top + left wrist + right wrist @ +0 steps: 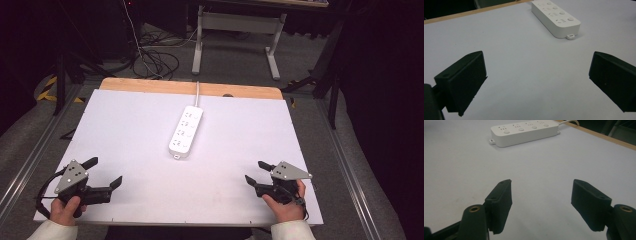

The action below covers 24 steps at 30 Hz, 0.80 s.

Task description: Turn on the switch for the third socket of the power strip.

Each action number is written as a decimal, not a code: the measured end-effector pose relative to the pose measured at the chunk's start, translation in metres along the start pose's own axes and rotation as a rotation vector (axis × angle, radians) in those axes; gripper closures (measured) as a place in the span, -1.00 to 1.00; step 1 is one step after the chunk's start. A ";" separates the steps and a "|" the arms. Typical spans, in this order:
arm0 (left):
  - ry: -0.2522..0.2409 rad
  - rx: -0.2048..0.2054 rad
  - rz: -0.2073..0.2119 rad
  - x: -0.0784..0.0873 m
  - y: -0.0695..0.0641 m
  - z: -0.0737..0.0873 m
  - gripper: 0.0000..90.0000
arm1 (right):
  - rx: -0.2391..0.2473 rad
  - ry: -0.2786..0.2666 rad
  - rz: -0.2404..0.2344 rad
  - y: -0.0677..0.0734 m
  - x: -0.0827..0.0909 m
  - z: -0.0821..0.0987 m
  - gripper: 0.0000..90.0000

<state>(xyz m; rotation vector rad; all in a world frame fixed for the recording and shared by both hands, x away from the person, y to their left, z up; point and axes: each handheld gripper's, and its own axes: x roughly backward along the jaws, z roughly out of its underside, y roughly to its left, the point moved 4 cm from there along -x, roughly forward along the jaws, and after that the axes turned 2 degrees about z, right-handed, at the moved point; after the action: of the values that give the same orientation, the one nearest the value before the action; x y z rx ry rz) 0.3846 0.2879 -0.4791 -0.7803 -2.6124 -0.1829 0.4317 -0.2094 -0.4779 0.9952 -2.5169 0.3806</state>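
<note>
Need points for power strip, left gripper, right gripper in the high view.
power strip point(186, 132): high view, middle of its white top face.
left gripper point(103, 173): high view, midway between its fingertips.
right gripper point(257, 172): high view, midway between its fingertips.

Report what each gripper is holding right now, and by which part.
Nothing is held. The left tongs and right tongs both stand open over the bare white table, well short of the power strip.

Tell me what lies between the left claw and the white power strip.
Nothing: only bare white table separates the open left claw from the power strip, as the high view and the left gripper view show.
</note>
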 end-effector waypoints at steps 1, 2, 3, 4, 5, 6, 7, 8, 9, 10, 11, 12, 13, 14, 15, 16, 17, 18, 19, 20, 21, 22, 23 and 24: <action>0.001 -0.001 0.000 0.000 0.000 0.000 -0.96 | -0.001 0.002 0.001 0.000 0.000 0.000 -0.26; 0.001 -0.001 0.000 0.000 0.000 0.000 -0.96 | -0.001 0.002 0.001 0.000 0.000 0.000 -0.25; 0.001 -0.001 0.000 0.000 0.000 0.000 -0.96 | -0.002 0.002 -0.002 0.000 0.000 -0.001 -0.25; 0.001 -0.001 0.000 0.000 0.000 0.000 -0.96 | -0.002 0.005 -0.002 0.000 -0.001 -0.001 -0.24; 0.001 -0.001 0.000 0.000 0.000 0.000 -0.96 | 0.000 0.010 -0.003 -0.001 -0.001 -0.003 -0.24; 0.001 -0.002 0.000 0.000 0.000 0.000 -0.96 | -0.002 0.011 -0.006 -0.001 -0.002 -0.005 -0.24; 0.000 0.000 0.000 0.000 0.000 0.000 -0.96 | -0.002 0.011 -0.006 -0.001 -0.002 -0.005 -0.24; 0.002 -0.003 -0.001 0.000 0.000 0.000 -0.96 | 0.001 0.012 -0.008 -0.001 -0.001 -0.010 -0.22; 0.002 -0.002 -0.001 0.000 0.000 0.000 -0.96 | 0.004 0.014 -0.011 -0.001 -0.002 -0.012 -0.22; 0.003 -0.002 -0.001 0.000 0.000 0.000 -0.96 | 0.008 0.019 -0.014 -0.001 -0.002 -0.015 -0.21; 0.004 -0.003 -0.001 0.000 0.000 0.000 -0.96 | 0.008 0.019 -0.014 -0.001 -0.002 -0.015 -0.21; 0.004 -0.003 -0.001 0.000 0.000 0.000 -0.96 | 0.014 0.021 -0.016 -0.001 -0.003 -0.017 -0.21; 0.003 -0.003 0.000 0.000 0.000 0.000 -0.96 | 0.022 0.027 -0.022 0.000 -0.005 -0.022 -0.19; 0.002 -0.001 0.001 0.000 0.000 0.000 -0.96 | 0.022 0.027 -0.022 0.000 -0.005 -0.022 -0.19; 0.002 -0.001 0.000 0.000 0.000 0.000 -0.96 | 0.019 0.028 -0.029 0.000 -0.008 -0.025 -0.17; 0.004 -0.003 -0.001 0.000 0.000 0.000 -0.96 | 0.019 0.028 -0.029 0.000 -0.008 -0.025 -0.17; 0.005 -0.003 -0.001 0.000 0.000 0.000 -0.96 | 0.015 0.033 -0.035 0.000 -0.010 -0.029 -0.15; 0.005 -0.003 0.000 0.000 0.000 0.000 -0.96 | 0.015 0.033 -0.035 0.000 -0.010 -0.029 -0.15; 0.005 -0.003 -0.001 0.000 0.000 0.000 -0.96 | 0.019 0.035 -0.036 0.000 -0.011 -0.031 -0.14; 0.005 -0.003 0.000 0.000 0.000 0.000 -0.96 | 0.025 0.035 -0.039 0.001 -0.012 -0.035 -0.13; 0.005 -0.004 0.000 0.000 0.000 0.000 -0.96 | 0.035 0.038 -0.046 0.002 -0.013 -0.042 -0.11; 0.005 -0.004 0.000 0.000 0.000 0.000 -0.96 | 0.039 0.037 -0.050 0.002 -0.014 -0.046 -0.11; 0.004 -0.002 0.000 0.000 0.000 0.000 -0.96 | 0.039 0.037 -0.050 0.002 -0.014 -0.046 -0.11; 0.003 -0.002 0.001 0.000 0.000 0.000 -0.96 | 0.047 0.036 -0.056 0.002 -0.016 -0.053 -0.10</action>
<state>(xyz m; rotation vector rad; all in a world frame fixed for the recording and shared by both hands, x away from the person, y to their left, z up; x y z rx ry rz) 0.3842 0.2880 -0.4790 -0.7806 -2.6092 -0.1862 0.4548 -0.1777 -0.4394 1.0649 -2.4528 0.4389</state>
